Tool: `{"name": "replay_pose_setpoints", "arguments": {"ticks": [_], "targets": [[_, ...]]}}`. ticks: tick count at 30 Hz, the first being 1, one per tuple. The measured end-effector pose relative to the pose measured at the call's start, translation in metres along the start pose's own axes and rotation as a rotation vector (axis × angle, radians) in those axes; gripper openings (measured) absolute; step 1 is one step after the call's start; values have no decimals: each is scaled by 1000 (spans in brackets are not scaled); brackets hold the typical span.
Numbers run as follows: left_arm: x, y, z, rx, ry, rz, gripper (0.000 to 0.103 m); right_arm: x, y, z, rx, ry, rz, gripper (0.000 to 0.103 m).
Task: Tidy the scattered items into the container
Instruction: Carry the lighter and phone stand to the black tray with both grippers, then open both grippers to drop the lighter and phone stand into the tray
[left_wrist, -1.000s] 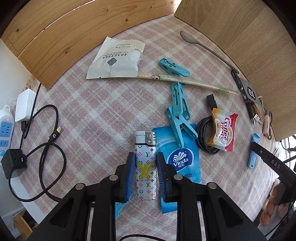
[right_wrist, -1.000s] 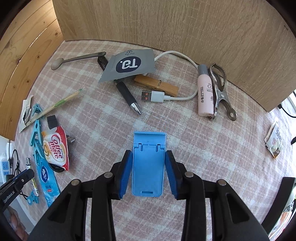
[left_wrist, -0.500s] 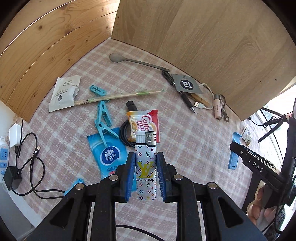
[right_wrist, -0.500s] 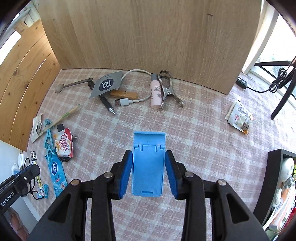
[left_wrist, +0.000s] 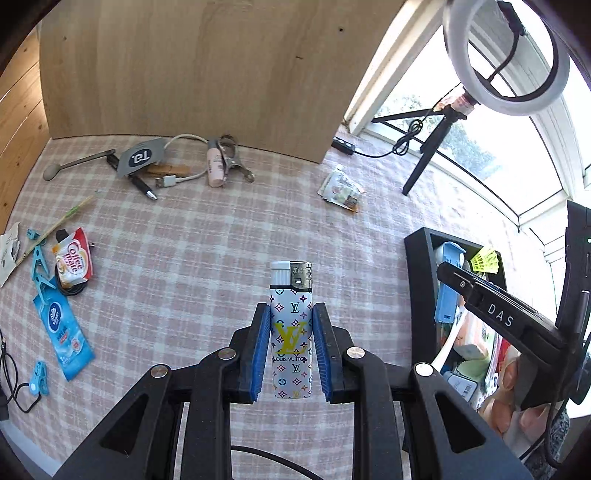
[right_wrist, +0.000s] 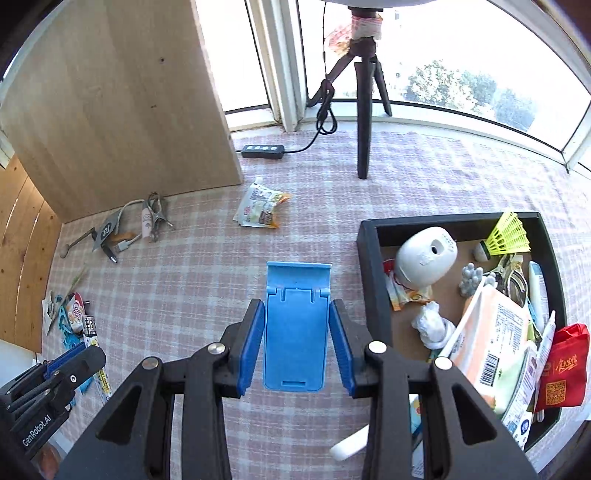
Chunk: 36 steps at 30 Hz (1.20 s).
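Carrying both picks to the bin: left gripper (left_wrist: 291, 347) is pinched on the white monogram-print lighter (left_wrist: 291, 332), held upright above the checked cloth, with the black rectangular container (left_wrist: 421, 280) ahead to its right. Right gripper (right_wrist: 295, 339) is clamped on the flat blue plastic phone stand (right_wrist: 295, 328), with the container's near wall (right_wrist: 373, 295) just to its right. Next, I'd judge: shift each rightward over the rim, then spread the jaws above a free spot.
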<state>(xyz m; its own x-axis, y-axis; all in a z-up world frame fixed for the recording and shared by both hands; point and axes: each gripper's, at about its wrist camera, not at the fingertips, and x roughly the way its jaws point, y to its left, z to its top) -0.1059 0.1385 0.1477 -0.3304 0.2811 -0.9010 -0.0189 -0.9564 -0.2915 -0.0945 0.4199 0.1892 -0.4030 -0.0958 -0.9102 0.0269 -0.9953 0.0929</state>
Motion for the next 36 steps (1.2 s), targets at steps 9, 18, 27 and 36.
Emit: {"name": "replay_pose_setpoints", "arguments": {"ticks": [9, 18, 27, 36], "targets": [[34, -144, -34, 211, 82, -129, 22, -41, -150, -24, 218, -38, -136, 35], [53, -237, -70, 352, 162, -196, 26, -66, -234, -53, 326, -57, -187, 36], [51, -239, -74, 355, 140, -158, 47, -83, -243, -59, 340, -104, -162, 64], [32, -137, -48, 189, 69, -65, 46, -60, -173, -41, 212, -110, -60, 63]]}}
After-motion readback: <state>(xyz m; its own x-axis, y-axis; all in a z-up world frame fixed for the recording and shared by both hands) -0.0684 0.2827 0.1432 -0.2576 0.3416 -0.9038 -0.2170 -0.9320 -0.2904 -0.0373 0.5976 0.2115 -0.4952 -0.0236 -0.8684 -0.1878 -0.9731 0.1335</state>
